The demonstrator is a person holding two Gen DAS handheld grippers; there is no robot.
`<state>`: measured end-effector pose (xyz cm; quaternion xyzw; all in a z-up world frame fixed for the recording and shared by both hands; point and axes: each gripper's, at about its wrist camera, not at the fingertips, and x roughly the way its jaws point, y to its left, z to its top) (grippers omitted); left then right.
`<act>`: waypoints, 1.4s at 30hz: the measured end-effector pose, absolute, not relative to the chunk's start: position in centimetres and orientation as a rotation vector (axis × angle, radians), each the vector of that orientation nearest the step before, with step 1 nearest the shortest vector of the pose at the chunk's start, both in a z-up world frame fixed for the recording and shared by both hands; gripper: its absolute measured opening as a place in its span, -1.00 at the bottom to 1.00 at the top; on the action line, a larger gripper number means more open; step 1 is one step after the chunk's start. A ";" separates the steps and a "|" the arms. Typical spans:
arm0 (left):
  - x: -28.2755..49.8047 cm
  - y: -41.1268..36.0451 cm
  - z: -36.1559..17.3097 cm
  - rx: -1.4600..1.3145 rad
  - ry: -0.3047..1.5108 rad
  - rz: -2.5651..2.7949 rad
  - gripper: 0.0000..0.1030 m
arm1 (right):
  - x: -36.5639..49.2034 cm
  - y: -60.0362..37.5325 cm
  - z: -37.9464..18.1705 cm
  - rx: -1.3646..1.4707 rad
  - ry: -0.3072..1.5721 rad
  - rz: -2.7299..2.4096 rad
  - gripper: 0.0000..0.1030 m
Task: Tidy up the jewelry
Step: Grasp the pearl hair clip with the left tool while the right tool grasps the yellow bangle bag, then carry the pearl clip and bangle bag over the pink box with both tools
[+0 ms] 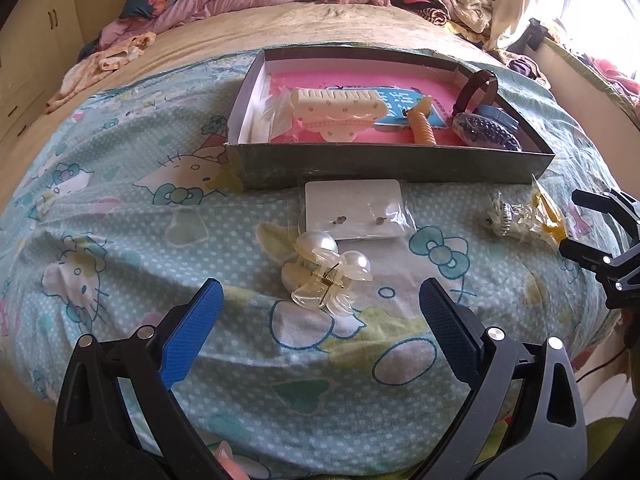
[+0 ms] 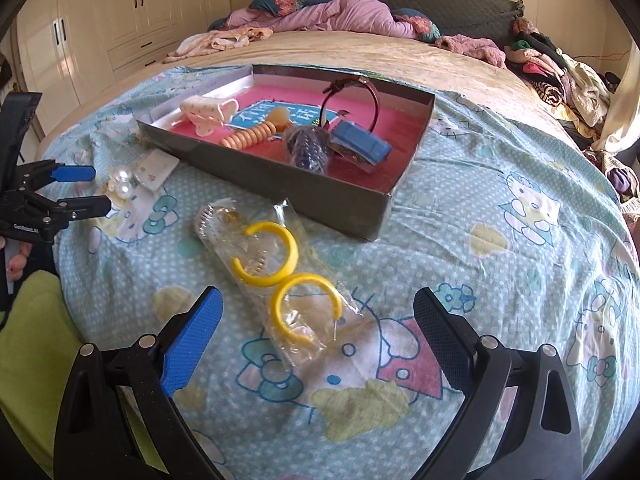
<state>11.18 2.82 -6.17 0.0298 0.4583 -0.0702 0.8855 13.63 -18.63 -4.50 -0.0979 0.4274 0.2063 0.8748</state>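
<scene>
A shallow grey box (image 1: 384, 168) (image 2: 280, 184) with a pink floor lies on the bed and holds a cream hair claw (image 1: 340, 112), an orange spiral tie (image 1: 422, 126), a bag of dark beads (image 1: 486, 134), a blue item and a dark headband (image 2: 352, 96). In front of it lie a white earring card (image 1: 354, 210) and a clear pearl hair claw (image 1: 326, 274). My left gripper (image 1: 320, 304) is open just before that claw. A clear bag with yellow hoop earrings (image 2: 286, 276) lies before my open right gripper (image 2: 316, 312).
The bed has a Hello Kitty sheet (image 2: 500, 240). Piled clothes and bedding (image 2: 340, 12) lie at the head and right side. White wardrobes (image 2: 120, 12) stand at the left. The left gripper also shows in the right wrist view (image 2: 86, 188).
</scene>
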 end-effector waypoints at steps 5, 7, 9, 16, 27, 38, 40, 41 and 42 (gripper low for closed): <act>11.6 3.0 -6.4 0.051 0.965 -0.147 0.73 | 14.4 -18.6 -5.3 -0.233 0.898 0.448 0.83; 11.6 3.1 -6.5 0.045 0.969 -0.148 0.72 | 14.8 -18.5 -5.7 -0.239 0.904 0.462 0.81; 11.8 3.1 -6.6 0.042 0.972 -0.150 0.69 | 15.1 -18.3 -6.0 -0.243 0.911 0.485 0.67; 12.2 3.5 -6.9 0.022 0.979 -0.158 0.55 | 15.2 -17.8 -6.2 -0.238 0.910 0.560 0.01; 12.4 2.1 -7.6 0.067 0.993 -0.196 -0.21 | 14.0 -18.8 -4.1 -0.174 0.872 0.571 -0.18; 10.6 2.3 -5.2 0.050 0.906 -0.217 -0.21 | 13.1 -18.2 -1.4 -0.142 0.813 0.608 -0.18; 10.4 2.4 -4.8 0.044 0.894 -0.217 -0.21 | 13.1 -17.7 -1.1 -0.142 0.807 0.619 -0.18; 10.3 2.5 -4.6 0.040 0.889 -0.219 -0.21 | 13.0 -17.5 -0.9 -0.142 0.805 0.626 -0.18; 10.3 2.5 -4.4 0.036 0.885 -0.220 -0.21 | 13.0 -17.3 -0.9 -0.144 0.804 0.632 -0.18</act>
